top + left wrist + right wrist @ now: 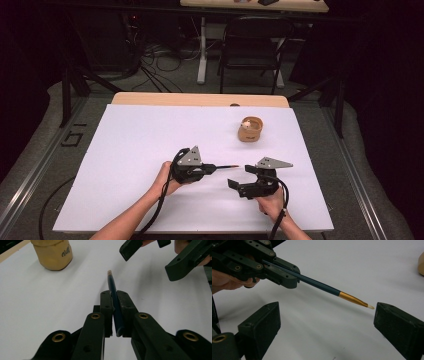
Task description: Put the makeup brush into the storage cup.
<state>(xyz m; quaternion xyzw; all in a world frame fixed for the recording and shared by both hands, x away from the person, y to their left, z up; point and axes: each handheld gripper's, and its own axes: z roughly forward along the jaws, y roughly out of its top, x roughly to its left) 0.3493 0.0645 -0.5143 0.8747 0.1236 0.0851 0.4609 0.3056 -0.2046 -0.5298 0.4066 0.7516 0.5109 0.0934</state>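
Observation:
My left gripper (212, 168) (114, 298) is shut on a thin paintbrush (226, 167) (114, 297) (324, 288) with a dark blue handle, a gold ferrule and a pale tip. The brush points right, held just above the white table sheet (145, 150). My right gripper (241, 176) (325, 328) stands open a short way to the right. The brush tip reaches in between its wide-apart jaws without touching either. A tan cup (249, 129) (53, 253) stands farther back on the right.
The white sheet covers a wooden table (200, 99). A black folding chair (252, 47) and loose cables (160, 62) lie on the floor beyond the table. A hand (227, 281) holds the left gripper body.

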